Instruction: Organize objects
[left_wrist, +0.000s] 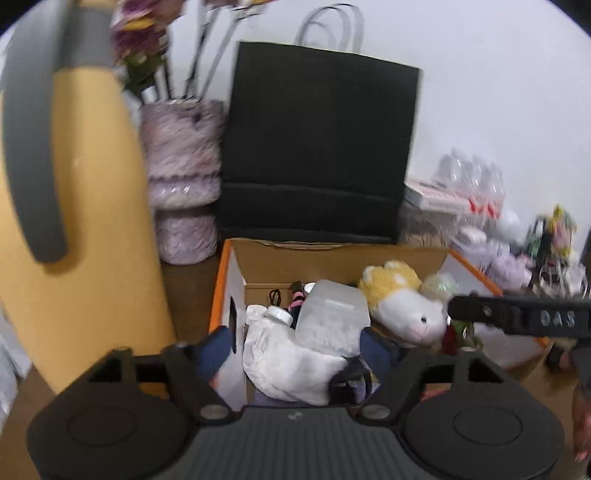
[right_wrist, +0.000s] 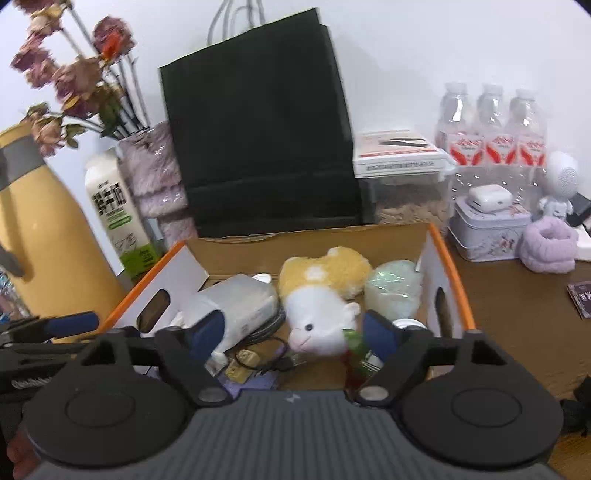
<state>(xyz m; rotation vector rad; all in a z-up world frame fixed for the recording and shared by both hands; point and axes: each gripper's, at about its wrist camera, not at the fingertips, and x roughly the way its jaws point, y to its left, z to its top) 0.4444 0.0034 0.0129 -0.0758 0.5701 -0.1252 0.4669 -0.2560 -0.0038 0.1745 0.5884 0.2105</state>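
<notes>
Clutter fills the cardboard box (right_wrist: 314, 240) with orange-edged flaps that sits on the brown counter (right_wrist: 517, 314), and both views look down into it. Inside lie a yellow-and-white plush toy (right_wrist: 325, 314), a pale grey pouch (right_wrist: 236, 299), a green-tinted wrapped bundle (right_wrist: 393, 286) and some cables, heaped loosely rather than arranged, which suggests the box serves as the collecting place for the sorting.

Left hand-held gripper (left_wrist: 295, 347) hangs over the box's near left part with its blue pads spread wide; a white cloth bundle (left_wrist: 291, 365) lies below the gap, but neither pad presses on it. Right hand-held gripper (right_wrist: 295, 332) is likewise wide apart above the plush toy's head, gripping nothing. Both appear empty.

Behind the box a black paper bag (right_wrist: 258, 129) stands upright against the wall, flanked by a yellow flask (right_wrist: 44, 240) and water bottles (right_wrist: 491, 122), apparently kept out of the working space.
</notes>
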